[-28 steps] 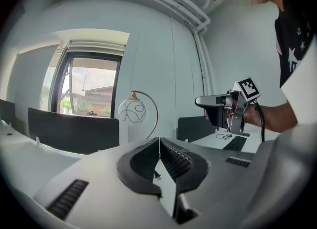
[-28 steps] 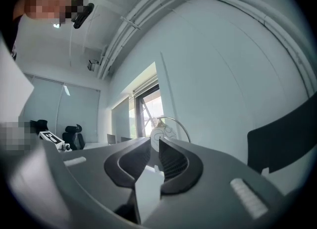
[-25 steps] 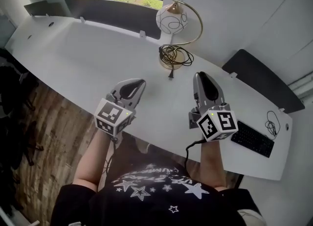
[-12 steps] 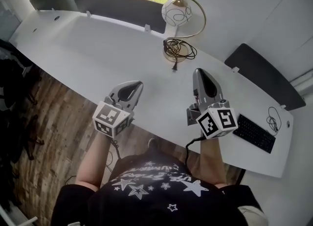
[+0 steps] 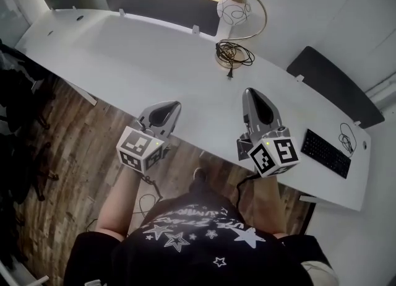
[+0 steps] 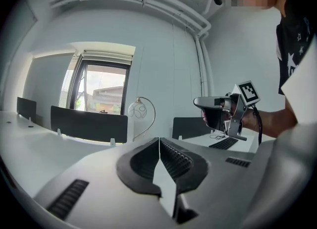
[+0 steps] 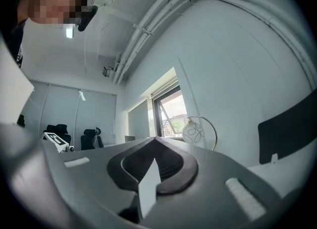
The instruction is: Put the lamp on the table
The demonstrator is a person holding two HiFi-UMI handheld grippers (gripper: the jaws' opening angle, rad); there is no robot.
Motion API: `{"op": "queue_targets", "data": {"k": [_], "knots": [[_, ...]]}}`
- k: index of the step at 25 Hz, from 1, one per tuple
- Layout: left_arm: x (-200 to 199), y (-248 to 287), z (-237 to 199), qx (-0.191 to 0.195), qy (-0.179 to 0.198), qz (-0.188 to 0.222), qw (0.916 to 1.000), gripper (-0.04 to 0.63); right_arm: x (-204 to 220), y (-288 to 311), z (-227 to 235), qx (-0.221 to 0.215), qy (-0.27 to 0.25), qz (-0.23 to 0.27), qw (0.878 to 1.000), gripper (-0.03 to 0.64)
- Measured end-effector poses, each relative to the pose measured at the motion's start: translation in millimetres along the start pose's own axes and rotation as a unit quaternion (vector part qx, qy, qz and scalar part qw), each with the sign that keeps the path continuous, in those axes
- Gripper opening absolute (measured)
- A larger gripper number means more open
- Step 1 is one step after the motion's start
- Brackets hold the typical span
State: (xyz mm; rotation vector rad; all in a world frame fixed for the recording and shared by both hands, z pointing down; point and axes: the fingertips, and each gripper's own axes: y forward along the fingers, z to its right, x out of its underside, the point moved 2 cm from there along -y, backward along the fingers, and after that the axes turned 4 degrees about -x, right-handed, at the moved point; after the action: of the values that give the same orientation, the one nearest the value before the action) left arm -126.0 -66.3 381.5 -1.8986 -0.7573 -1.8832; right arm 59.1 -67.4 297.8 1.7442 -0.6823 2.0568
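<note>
Pressed together tip to tip, with nothing pinched between: so for the jaws of the left gripper (image 6: pixel 159 140) in its own view. Likewise closed and empty at the right gripper (image 7: pixel 154 140), ribbed pads meeting along one line.

Held out side by side in the head view, above the near edge of the table (image 5: pixel 117 49), each with its marker cube toward the person. Left one partly over the wooden floor (image 5: pixel 68 148), right one over the white top.

Further out, well apart from both grippers, the lamp (image 5: pixel 233 11): upright on the table near its far edge, close to the wall. White globe shade with thin dark loops, hung from a curved brass arm over a round base. Black cord (image 5: pixel 235 49) coiled on that base, plug end lying on the table toward the person.

Beyond the left jaws, slightly to their left, the same lamp against the wall. Beyond the right jaws, to their right, next to the window (image 7: pixel 171 119).

Off at the table's right end, a black keyboard (image 5: pixel 327 153). Along the far edge, dark divider panels (image 5: pixel 161 9).
</note>
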Motion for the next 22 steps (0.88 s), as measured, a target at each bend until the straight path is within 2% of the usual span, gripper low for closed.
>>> {"op": "queue_targets", "data": {"k": [10,15,22], "knots": [[2,-75,20,-0.017,-0.032,0.0,0.9993,0.012,17,-55,-63,0.011,-0.008,-0.029,0.999,0.002],[17,-112,28,-0.024,-0.022,-0.01,0.9994,0.012,33,-81,-93,0.002,-0.001,-0.046,0.999,0.002],[34,-155,43,-0.018,-0.038,-0.025,0.9988,0.012,61,-108,-133,-0.008,0.016,-0.079,0.997,0.002]]}}
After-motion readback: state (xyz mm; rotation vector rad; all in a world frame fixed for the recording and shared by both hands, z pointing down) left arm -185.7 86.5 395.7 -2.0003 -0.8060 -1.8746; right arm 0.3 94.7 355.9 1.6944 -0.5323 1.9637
